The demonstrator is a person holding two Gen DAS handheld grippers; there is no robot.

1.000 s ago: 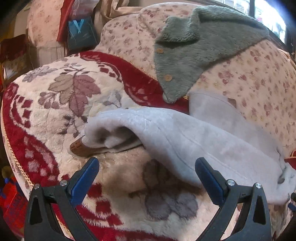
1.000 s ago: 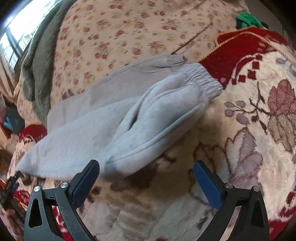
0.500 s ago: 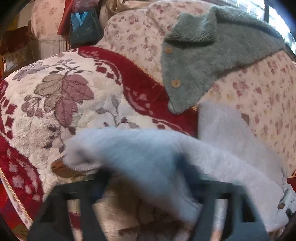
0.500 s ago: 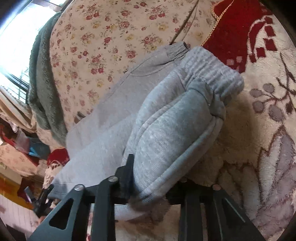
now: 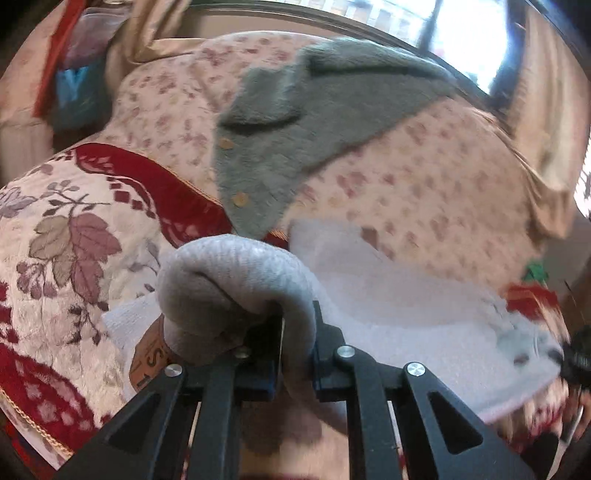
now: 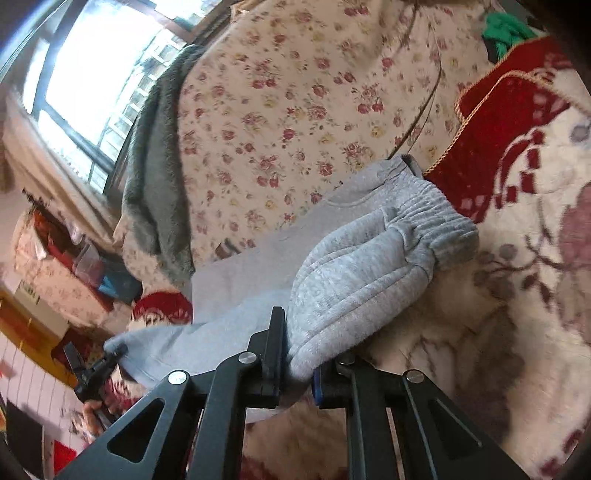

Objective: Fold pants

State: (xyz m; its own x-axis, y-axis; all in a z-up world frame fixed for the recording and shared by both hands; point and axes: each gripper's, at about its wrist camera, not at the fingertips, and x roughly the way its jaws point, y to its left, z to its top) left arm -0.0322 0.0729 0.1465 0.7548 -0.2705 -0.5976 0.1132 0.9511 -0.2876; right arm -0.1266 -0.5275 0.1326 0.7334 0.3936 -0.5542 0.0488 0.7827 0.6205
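Observation:
Light grey sweatpants [image 5: 388, 295] lie across a floral blanket [image 5: 66, 258] on a sofa. My left gripper [image 5: 293, 354] is shut on the ribbed waistband end [image 5: 236, 269], bunched into a roll over its fingers; a brown label [image 5: 151, 354] shows beneath. My right gripper [image 6: 299, 369] is shut on the folded edge of the pants [image 6: 354, 273] near the ribbed cuff end [image 6: 439, 225]. The left gripper also shows in the right wrist view [image 6: 96, 369] at the far end of the pants.
A grey-green fleece jacket [image 5: 314, 122] with buttons hangs over the rose-print sofa back [image 6: 295, 92]. A red-bordered blanket part [image 6: 517, 129] lies right. A green item [image 6: 506, 29] sits at the sofa corner. Boxes and clutter [image 6: 66, 258] stand beyond the sofa's left end.
Both grippers went from open, in front of the pants, to shut on them. The left now holds the waistband end, the right the folded edge, and both ends are lifted a little.

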